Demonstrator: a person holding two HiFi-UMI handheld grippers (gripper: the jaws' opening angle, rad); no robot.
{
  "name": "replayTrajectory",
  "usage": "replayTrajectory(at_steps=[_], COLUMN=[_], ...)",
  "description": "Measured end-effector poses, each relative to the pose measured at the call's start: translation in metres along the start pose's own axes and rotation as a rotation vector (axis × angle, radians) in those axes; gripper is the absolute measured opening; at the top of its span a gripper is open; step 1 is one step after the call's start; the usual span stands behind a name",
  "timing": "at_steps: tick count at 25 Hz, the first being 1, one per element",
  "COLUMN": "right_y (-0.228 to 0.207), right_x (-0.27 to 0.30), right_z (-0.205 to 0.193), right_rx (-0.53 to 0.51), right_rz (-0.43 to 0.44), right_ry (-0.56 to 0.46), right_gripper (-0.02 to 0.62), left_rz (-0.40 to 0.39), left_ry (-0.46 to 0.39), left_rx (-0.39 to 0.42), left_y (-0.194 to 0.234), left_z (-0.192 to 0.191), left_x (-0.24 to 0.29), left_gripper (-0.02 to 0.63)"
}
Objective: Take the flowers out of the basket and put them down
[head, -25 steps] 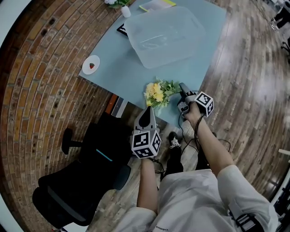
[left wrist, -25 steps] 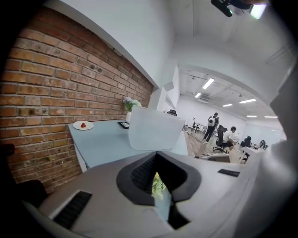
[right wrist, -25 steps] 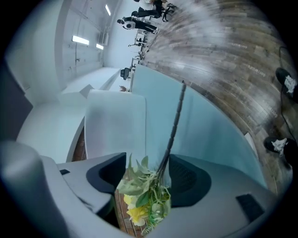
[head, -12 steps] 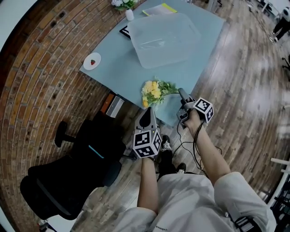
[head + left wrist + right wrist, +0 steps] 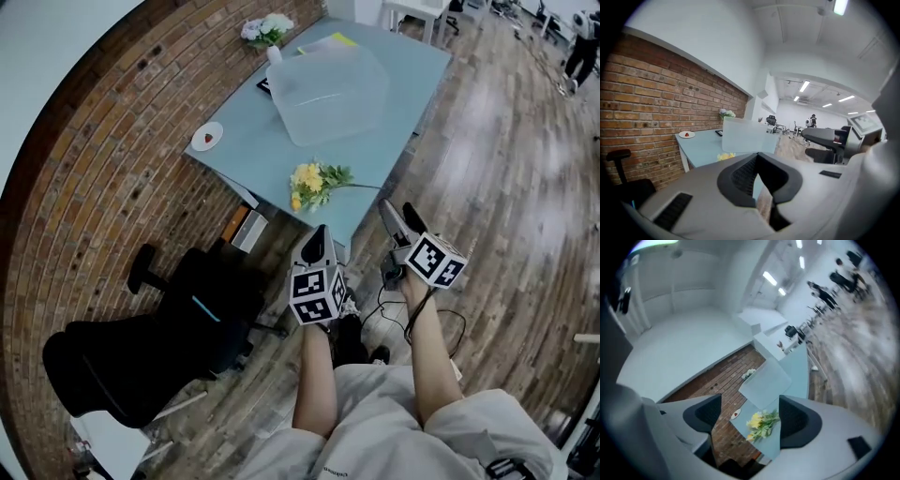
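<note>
Right tool (image 5: 397, 214) stands with its jaws wide apart, closing at this moment, and nothing between them; the flowers (image 5: 314, 180) show only far off through the gap in its own view. Left tool (image 5: 317, 236) has its jaws drawn together at the tips and holds nothing. Both hang over the floor (image 5: 506, 187), just short of the near corner of the desk (image 5: 248, 141).

The flowers (yellow blooms, green leaves) lie flat on the desk near that corner, with the stem end pointing toward the right tool, and neither tool touches them. The basket (image 5: 328, 86), a frosted plastic tub, sits further up the desk, apart from the flowers. A small plate (image 5: 208, 137) with something red on it rests by the desk's left edge. A white posy (image 5: 267, 30) stands at the far end. A brick wall (image 5: 84, 187) runs along the desk's left side, and a black chair (image 5: 141, 352) stands beside it.
</note>
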State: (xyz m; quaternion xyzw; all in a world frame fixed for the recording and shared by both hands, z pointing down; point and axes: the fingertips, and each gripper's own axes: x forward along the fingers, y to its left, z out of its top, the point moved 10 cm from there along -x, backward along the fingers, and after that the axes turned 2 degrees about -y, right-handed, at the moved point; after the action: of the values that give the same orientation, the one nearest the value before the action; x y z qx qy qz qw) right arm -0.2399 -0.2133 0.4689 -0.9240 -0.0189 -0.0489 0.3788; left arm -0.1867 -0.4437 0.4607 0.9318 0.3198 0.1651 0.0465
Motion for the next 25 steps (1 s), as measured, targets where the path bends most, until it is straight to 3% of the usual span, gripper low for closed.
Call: replayTrajectory(at_steps=[3, 5, 9, 11, 15, 20, 25], right_y=[0.021, 0.025, 0.032, 0.036, 0.043, 0.057, 0.054], right_x=[-0.034, -0.055, -0.087, -0.097, -0.117, -0.139, -0.153], right_z=[0.017, 0.028, 0.046, 0.048, 0.050, 0.051, 0.035], right_rx=[-0.225, -0.254, -0.380, -0.444, -0.406, -0.530, -0.578], right_rz=[0.016, 0.058, 0.071, 0.061, 0.092, 0.052, 0.007], right_ry=[0.000, 0.000, -0.004, -0.003, 0.004, -0.003, 0.036], right_gripper=[0.367, 0.299, 0.287, 0.247, 0.221, 0.185, 0.083], left_rz=[0.007, 0.001, -0.005, -0.004, -0.032, -0.053, -0.088], left_ry=[-0.013, -0.022, -0.040, -0.050, -0.051, -0.039, -0.059], left_rx=[0.039, 0.073, 0.123, 0.136, 0.158, 0.201, 0.190], left_y=[-0.021, -0.037, -0.056, -0.062, -0.078, -0.094, -0.106], left_z=[0.000, 0.000, 0.005, 0.008, 0.007, -0.003, -0.017], left_x=[-0.023, -0.040, -0.064, -0.071, -0.084, -0.099, -0.115], left_gripper=[0.023, 0.023, 0.023, 0.023, 0.023, 0.023, 0.023])
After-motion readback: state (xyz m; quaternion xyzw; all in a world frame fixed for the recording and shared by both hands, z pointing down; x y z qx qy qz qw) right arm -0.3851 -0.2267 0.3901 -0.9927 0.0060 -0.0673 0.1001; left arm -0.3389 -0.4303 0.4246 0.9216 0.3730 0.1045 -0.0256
